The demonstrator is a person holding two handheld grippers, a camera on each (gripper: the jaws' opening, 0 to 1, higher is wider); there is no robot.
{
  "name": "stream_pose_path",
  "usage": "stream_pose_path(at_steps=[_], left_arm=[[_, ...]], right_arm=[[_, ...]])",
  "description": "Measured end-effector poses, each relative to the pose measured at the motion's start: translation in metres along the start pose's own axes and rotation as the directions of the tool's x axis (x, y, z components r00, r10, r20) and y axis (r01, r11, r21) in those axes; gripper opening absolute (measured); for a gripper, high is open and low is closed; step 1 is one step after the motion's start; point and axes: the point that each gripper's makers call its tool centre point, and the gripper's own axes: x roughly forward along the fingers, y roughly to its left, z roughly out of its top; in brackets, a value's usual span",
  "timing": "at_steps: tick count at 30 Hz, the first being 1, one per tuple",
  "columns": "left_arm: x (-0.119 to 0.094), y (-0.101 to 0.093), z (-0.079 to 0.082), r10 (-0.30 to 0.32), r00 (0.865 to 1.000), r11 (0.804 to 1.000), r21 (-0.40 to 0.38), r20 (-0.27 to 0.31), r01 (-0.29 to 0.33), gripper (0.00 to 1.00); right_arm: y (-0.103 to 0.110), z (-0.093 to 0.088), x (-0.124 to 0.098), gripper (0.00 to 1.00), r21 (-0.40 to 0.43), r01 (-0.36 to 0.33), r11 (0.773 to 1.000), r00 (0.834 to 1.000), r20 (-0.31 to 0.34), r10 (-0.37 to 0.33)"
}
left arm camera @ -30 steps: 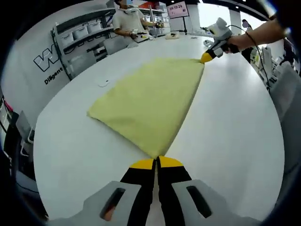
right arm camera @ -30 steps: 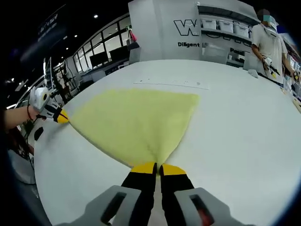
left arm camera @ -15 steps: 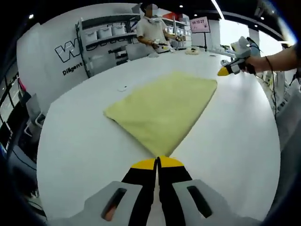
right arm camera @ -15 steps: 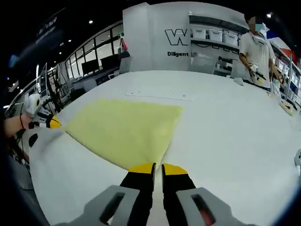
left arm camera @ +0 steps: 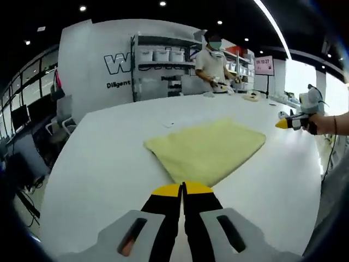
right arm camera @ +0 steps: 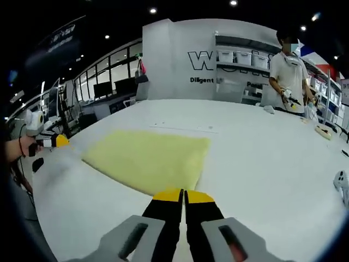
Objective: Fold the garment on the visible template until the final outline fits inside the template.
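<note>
A: Left gripper view first. How far along is the fold?

B: The garment (left arm camera: 206, 150) lies flat on the white table (left arm camera: 103, 164) as a compact four-sided shape, so I judge at least one fold is in. I can't make out a template outline round it, so I can't say whether it fits.

A: And the left gripper (left arm camera: 182, 189)?

B: Jaws closed, tips together with nothing between them, just short of the garment's near corner. The right gripper (left arm camera: 284, 124) shows at the right edge, in a hand, off the cloth and well apart from it.

A: Material?

B: Pale yellow, matte, soft like fleece or towelling, with rounded, slightly thick edges. The table is smooth and a bit glossy.

A: Now the right gripper view.

B: Same garment (right arm camera: 146, 158), here a wide flat slab with its near edge just ahead of the right gripper (right arm camera: 184, 195). Those jaws are also clenched on nothing. The left gripper (right arm camera: 59, 141) sits at the far left, clear of the cloth.

A: What's left?

B: Likely a check against the template, perhaps another fold. A faint thin strip (right arm camera: 182, 128) lies on the table beyond the cloth; too small to identify.
</note>
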Motion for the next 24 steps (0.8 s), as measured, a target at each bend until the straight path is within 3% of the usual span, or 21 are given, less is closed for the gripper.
stream_pose_path(at_steps=[8,11,15,24], left_arm=[[-0.022,-0.011,0.004,0.029,0.999,0.996,-0.082,0.044,-0.025,0.01],[-0.029,-0.018,0.008,0.046,0.997,0.997,-0.07,0.059,-0.042,0.01],[-0.044,-0.026,0.016,0.075,0.993,0.992,-0.11,0.093,-0.064,0.01],[-0.07,-0.033,0.008,0.138,0.987,0.982,-0.142,0.084,-0.125,0.01]], right_arm=[[0.014,0.004,-0.017,0.0,-0.007,0.007,1.0,0.999,0.04,-0.006],[0.018,0.002,-0.024,0.0,0.0,0.014,1.0,0.999,0.037,-0.014],[0.025,0.0,-0.037,0.0,0.056,0.032,0.998,0.999,0.041,-0.034],[0.048,-0.014,-0.059,0.0,0.079,0.04,0.996,0.999,0.017,-0.042]])
